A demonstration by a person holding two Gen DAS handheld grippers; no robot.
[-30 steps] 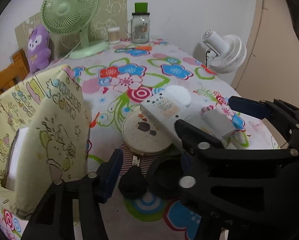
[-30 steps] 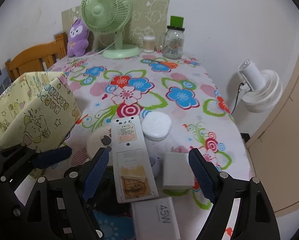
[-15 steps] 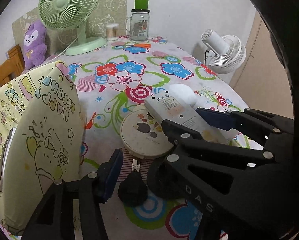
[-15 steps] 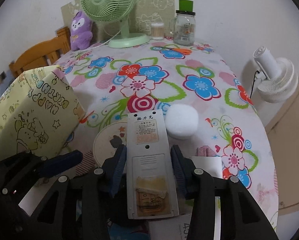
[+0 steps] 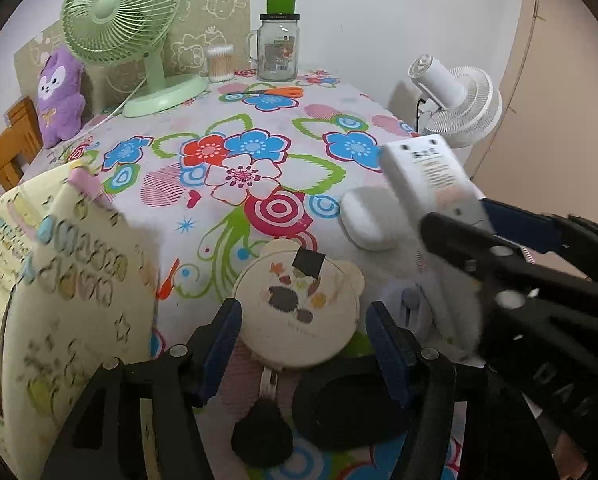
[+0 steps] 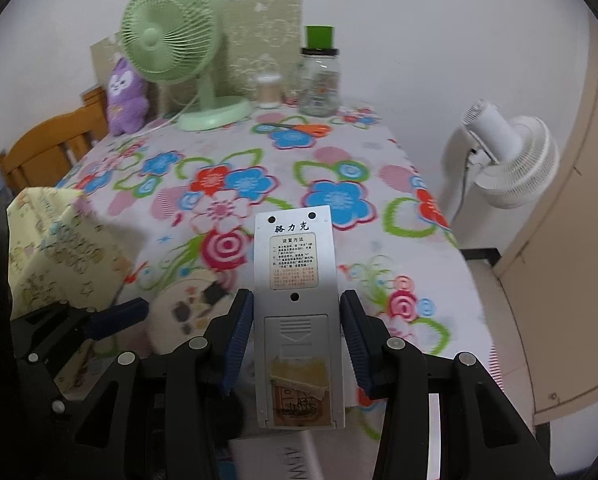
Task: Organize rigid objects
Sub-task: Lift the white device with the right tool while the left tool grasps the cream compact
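right wrist view: the right gripper (image 6: 297, 336) is clamped on a grey remote control (image 6: 299, 312), blue pads pressing its two long sides at mid-length. the remote lies back side up between the jaws (printed label and battery cover visible) and is lifted clear of the floral tablecloth (image 6: 339, 168), its far end pointing toward the green desk fan (image 6: 179, 64).

left wrist view: the left gripper (image 5: 303, 340) stands unclenched; its jaws have just been opening. the blue pads sit on either side of a round cream case (image 5: 297, 312) with an animal print, apart from it, no contact visible. the case rests on the tablecloth. just in front of the jaws lie a black oval object (image 5: 347, 408) and a smaller black lump (image 5: 263, 432). a white rounded case (image 5: 369, 218) lies on the cloth beyond, beside the held remote. a yellow printed gift bag (image 5: 59, 300) stands at the left edge. at the far end of the table: a glass jar with green lid (image 5: 279, 44), a cotton swab tub (image 5: 220, 63), orange scissors (image 5: 277, 91) and a purple plush toy (image 5: 61, 96).
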